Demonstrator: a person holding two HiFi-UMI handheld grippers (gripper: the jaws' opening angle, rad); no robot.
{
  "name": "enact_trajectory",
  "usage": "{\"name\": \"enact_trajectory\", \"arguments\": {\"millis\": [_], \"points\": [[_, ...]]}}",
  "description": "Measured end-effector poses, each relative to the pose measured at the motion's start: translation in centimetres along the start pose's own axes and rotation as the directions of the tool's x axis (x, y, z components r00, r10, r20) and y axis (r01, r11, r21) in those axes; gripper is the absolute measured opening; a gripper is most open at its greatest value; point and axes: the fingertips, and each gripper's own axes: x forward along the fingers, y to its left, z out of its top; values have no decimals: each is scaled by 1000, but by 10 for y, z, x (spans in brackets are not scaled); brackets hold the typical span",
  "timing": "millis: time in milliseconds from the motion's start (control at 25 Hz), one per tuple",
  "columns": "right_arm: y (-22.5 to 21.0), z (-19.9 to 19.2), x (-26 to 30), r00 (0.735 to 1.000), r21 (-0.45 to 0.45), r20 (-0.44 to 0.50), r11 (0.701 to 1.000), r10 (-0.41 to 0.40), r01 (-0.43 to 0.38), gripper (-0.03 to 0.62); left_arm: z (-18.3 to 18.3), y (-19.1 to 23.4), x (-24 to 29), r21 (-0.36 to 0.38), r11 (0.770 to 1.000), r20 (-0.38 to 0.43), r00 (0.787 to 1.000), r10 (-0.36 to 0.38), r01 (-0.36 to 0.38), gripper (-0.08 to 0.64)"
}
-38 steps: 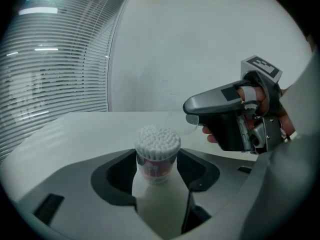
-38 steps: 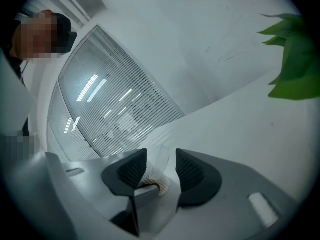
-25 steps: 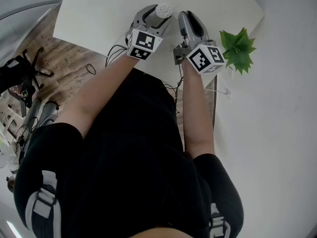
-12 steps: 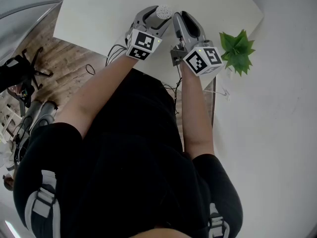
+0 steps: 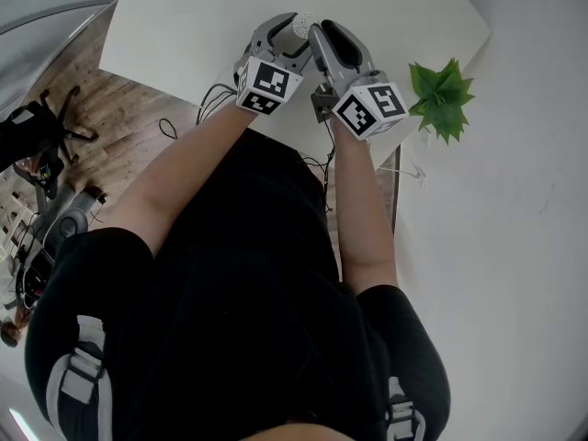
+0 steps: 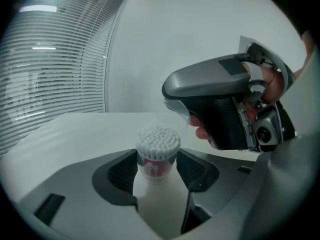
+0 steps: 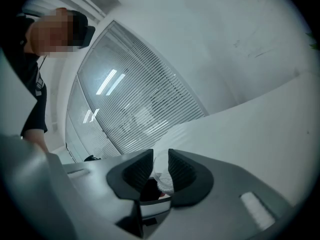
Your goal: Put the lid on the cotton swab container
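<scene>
Both forearms reach to the upper middle of the head view, over the bench. The left hand-held gripper is clamped on the container, standing upright with its swabs on top. The right hand-held gripper, jaws narrow, seems to pinch the lid just up and right of the swabs.

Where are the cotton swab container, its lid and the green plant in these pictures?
cotton swab container (image 6: 154, 167), left gripper view, on its labelled wall.
lid (image 7: 162, 173), right gripper view, on its clear edge between the jaws.
green plant (image 5: 442, 92), head view, on its middle leaves.
</scene>
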Motion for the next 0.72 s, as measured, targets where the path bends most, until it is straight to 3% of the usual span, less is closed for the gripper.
{"name": "enact_trajectory", "arguments": {"millis": [280,520,720], "points": [[3,-13,11,998,-52,-57,999,1,-4,92,-1,0,1,2,1000,0,1000,-7,7,249],[-8,-22,17,995,-69,-90,997,-51,44,77,-1,0,2,3,1000,1,1000,-17,17,249],[-7,-24,21,990,-201,-120,978,-79,54,77,-1,0,1,9,1000,6,1000,-22,22,249]]}}
